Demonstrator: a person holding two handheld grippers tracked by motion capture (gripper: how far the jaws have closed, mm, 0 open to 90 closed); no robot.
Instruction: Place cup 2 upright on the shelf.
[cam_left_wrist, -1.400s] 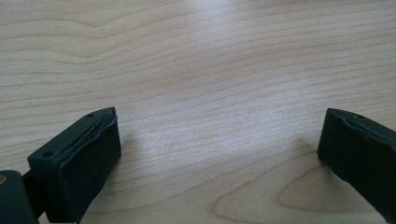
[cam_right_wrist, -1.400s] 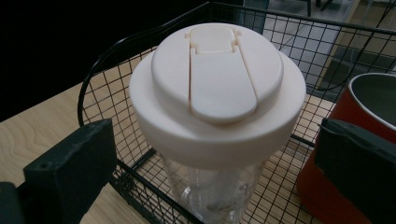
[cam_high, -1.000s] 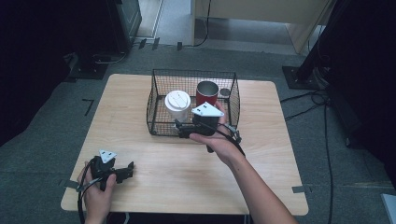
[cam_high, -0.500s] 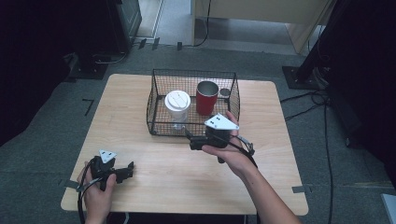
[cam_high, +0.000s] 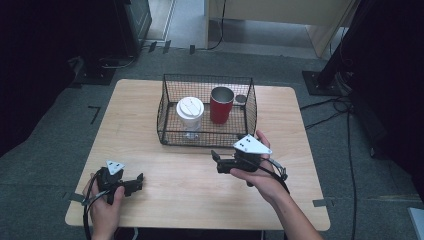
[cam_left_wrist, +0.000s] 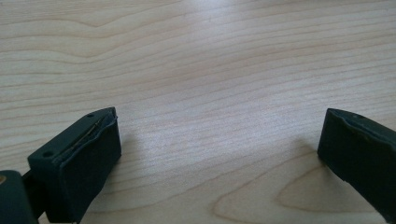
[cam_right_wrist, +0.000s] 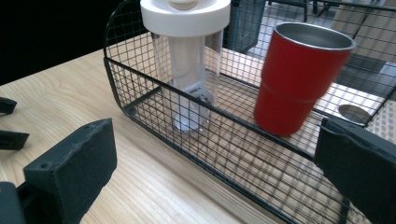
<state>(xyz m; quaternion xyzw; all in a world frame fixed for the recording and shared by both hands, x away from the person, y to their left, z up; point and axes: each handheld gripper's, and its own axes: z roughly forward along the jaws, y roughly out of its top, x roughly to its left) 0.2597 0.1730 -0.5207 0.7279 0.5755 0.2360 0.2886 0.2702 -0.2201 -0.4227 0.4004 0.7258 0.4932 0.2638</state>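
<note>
A black wire basket (cam_high: 207, 112) sits toward the far side of the wooden table (cam_high: 140, 115), a little right of the middle. Inside it stand two things, both upright: a clear tumbler with a white lid (cam_high: 190, 116) on the left and a red cup (cam_high: 220, 104) with a bare metal inside to its right, close together but with a gap between them. Behind the red cup, by the basket's far right corner, lies a small round metal piece (cam_high: 241, 99); I cannot tell what it is. In the right gripper view the tumbler (cam_right_wrist: 186, 60) and the red cup (cam_right_wrist: 299, 77) both rest on the basket's mesh floor, seen across the low front wall of the basket (cam_right_wrist: 224, 135).

The right gripper (cam_high: 216, 161) is held in the person's right hand (cam_high: 260, 175) just in front of the basket's near right corner, off the wire, pointing left along the table. Its jaws stand wide apart with nothing between them.

The left gripper (cam_high: 139, 181) is well apart from the basket, down at the table's near left corner, in the left hand (cam_high: 104, 202). It lies low over bare wood, its jaws also spread wide and empty, as the left gripper view shows.
</note>
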